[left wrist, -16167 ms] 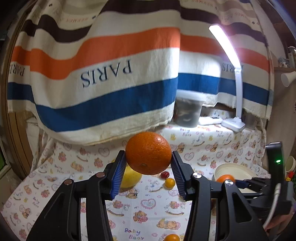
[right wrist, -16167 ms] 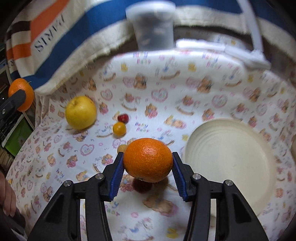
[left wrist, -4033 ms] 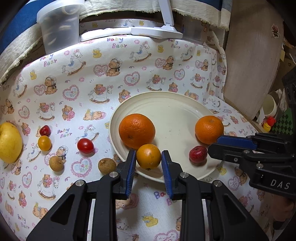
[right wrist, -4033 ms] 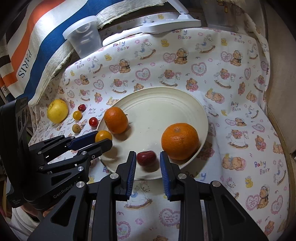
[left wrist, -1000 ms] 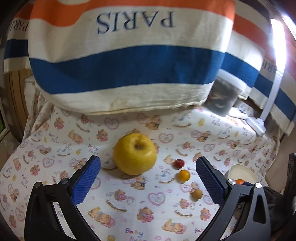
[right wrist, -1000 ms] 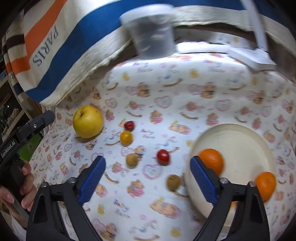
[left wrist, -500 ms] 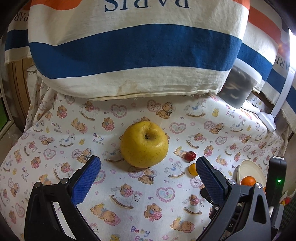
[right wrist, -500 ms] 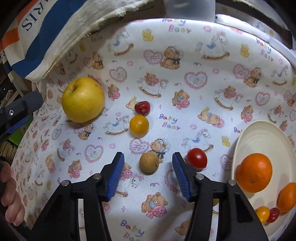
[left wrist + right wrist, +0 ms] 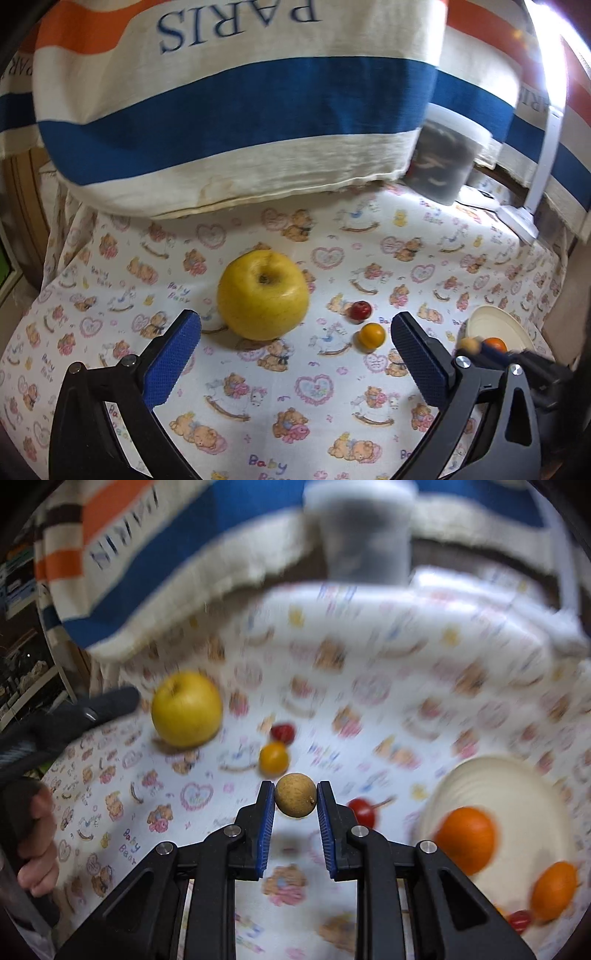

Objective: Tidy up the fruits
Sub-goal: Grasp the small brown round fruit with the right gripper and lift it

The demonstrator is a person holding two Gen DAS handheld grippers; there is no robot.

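While right tongs (image 9: 295,800) pinch a brown fruit (image 9: 295,799), left tongs (image 9: 295,363) wide open, empty, plate (image 9: 517,786) holding two oranges (image 9: 466,839).

matt printed cloth (image 9: 314,387); smooth glossy yellow apple (image 9: 263,295); rough matt brown fruit (image 9: 295,799); textured blue pads (image 9: 171,362).

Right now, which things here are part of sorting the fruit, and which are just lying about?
Part of the job:
yellow apple
brown fruit in the right gripper
cherry tomatoes
oranges
plate

Just lying about:
striped towel
plastic tub
desk lamp
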